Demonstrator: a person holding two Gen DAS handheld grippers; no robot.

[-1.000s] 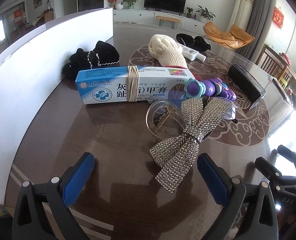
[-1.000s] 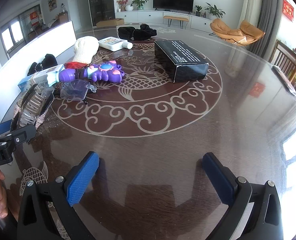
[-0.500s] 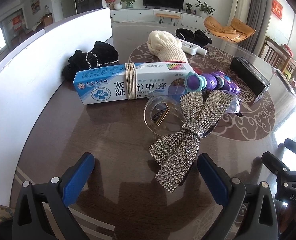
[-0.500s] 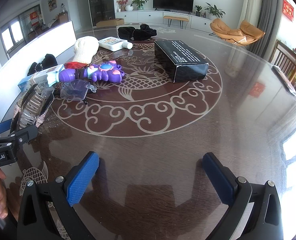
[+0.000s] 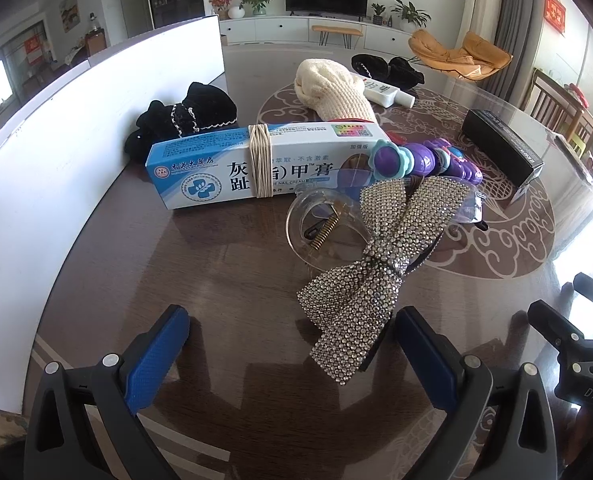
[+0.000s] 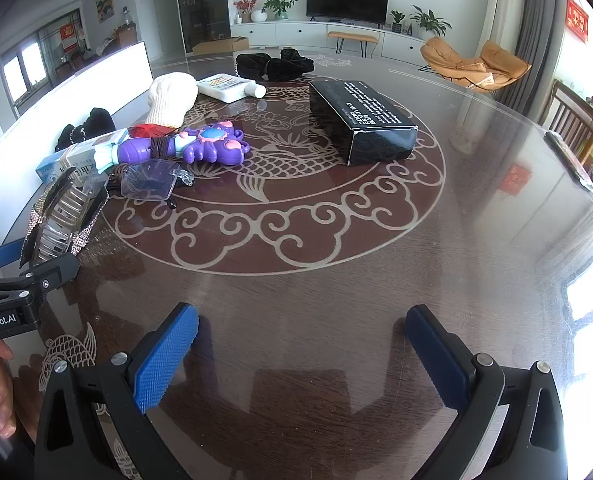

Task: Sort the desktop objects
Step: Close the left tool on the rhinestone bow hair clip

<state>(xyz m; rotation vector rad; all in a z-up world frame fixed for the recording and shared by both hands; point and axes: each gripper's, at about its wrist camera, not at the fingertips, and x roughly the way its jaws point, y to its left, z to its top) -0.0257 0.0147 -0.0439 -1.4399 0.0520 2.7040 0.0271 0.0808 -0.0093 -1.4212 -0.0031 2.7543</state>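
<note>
My left gripper [image 5: 292,350] hangs low over the table with its 2 blue pads spread wide and nothing between them; my right gripper [image 6: 302,350] is likewise released and empty over bare tabletop. I judge the silver rhinestone bow hair clip [image 5: 380,252] to be my next pick: it lies just ahead of the left pads, leaning on a clear plastic claw clip [image 5: 316,220]. To do it well I should straddle the narrow knot at the bow's middle and close there, so the claw clip stays behind. Beyond lie a blue and white cream box bound with rubber bands [image 5: 256,164] and a purple plastic toy [image 5: 424,160]. The surface is a glossy brown round table with a pale scroll pattern [image 6: 336,280]; behind is a bright living room.
</note>
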